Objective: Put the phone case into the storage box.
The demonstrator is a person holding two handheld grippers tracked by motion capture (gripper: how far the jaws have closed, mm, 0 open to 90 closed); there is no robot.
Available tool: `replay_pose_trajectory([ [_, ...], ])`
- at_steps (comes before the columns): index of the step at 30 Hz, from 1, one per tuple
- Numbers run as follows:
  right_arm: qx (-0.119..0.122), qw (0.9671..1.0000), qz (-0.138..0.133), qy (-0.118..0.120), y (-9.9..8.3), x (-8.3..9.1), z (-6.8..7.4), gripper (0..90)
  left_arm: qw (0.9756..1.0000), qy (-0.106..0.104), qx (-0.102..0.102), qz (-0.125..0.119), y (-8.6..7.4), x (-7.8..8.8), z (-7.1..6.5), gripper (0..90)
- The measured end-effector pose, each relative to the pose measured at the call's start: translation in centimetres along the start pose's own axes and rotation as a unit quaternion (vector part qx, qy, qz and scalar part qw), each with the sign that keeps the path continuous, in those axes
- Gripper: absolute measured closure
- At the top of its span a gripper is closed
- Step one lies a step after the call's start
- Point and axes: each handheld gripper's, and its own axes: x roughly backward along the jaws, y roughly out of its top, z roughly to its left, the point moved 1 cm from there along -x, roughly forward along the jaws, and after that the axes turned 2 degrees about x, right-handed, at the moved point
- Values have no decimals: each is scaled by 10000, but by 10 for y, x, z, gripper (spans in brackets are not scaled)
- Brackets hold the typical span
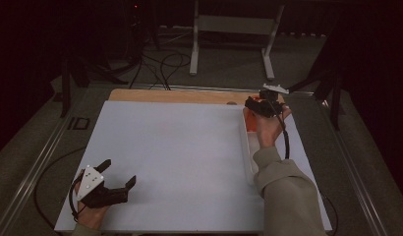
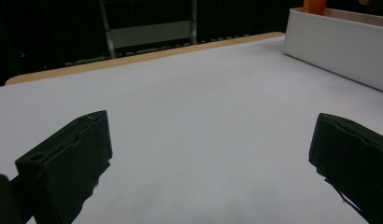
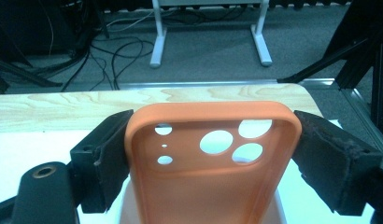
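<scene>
Right gripper [image 3: 213, 154] clamping orange phone case [image 3: 210, 186]

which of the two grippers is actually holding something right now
The right gripper, at the table's far right: its black jaws clamp an orange phone case by its sides. The left gripper sits open near the front left, nothing between its jaws.

Dim room, grey floor [image 1: 229, 69], white stand [image 1: 234, 29], cables [image 1: 160, 66].
</scene>
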Motion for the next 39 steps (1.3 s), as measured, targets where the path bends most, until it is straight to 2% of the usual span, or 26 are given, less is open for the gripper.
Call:
replay_pose_trajectory([
  [7, 1, 9999, 127, -5, -3, -5, 1, 162, 10000, -3, 12, -12, 0, 1, 0, 2],
  [9, 81, 9998, 150, -45, -4, -7, 2, 161, 10000, 1, 13, -15, 0, 1, 0, 2],
  [21, 158, 9997, 180, -23, -3, -9, 3, 153, 10000, 7, 9, 5, 0, 0, 0, 2],
  [29, 1, 9999, 155, 20, -3, -10, 2, 126, 10000, 4, 33, -6, 0, 1, 0, 2],
  [33, 7, 10000, 90, 38, -3, -9, 2, 108, 10000, 0, 35, -6, 0, 1, 0, 2],
  [39, -53, 10000, -14, -43, -1, -6, 1, 100, 10000, -6, 34, -10, 0, 1, 0, 2],
])
